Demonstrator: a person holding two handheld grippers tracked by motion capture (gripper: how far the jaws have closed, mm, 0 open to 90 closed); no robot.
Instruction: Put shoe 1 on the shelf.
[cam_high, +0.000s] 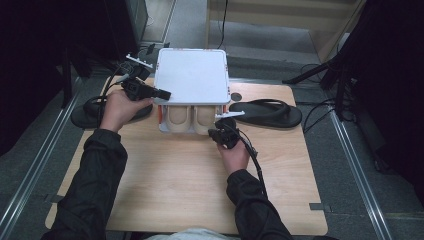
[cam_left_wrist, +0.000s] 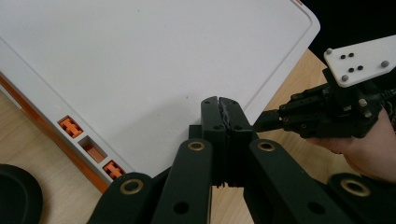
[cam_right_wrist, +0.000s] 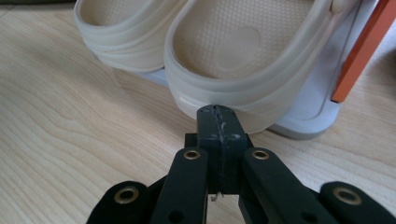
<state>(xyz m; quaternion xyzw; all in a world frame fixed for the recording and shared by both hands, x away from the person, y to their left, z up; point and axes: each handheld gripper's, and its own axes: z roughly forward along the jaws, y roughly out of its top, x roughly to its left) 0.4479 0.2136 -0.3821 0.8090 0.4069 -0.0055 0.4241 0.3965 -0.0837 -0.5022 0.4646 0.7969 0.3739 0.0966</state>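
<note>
The table (cam_high: 165, 185) is seen from above and behind the person, looking forward and down. The white shoe box (cam_left_wrist: 154, 70) lid is viewed closely along the left gripper (cam_left_wrist: 225, 103). The beige slippers (cam_right_wrist: 243, 60) are faced from table level; the box appears in all views.

Table (cam_high: 165, 170): pale wood, matt grain. Rack lid (cam_high: 192, 75): smooth white plastic, slight sheen; orange plastic trim. Beige clogs (cam_right_wrist: 243, 60): soft matt rubber, insole seen textured. Flip-flop (cam_high: 267, 113): matt black rubber. Left gripper (cam_left_wrist: 223, 109): black matt plastic, brass-coloured rivets.
</note>
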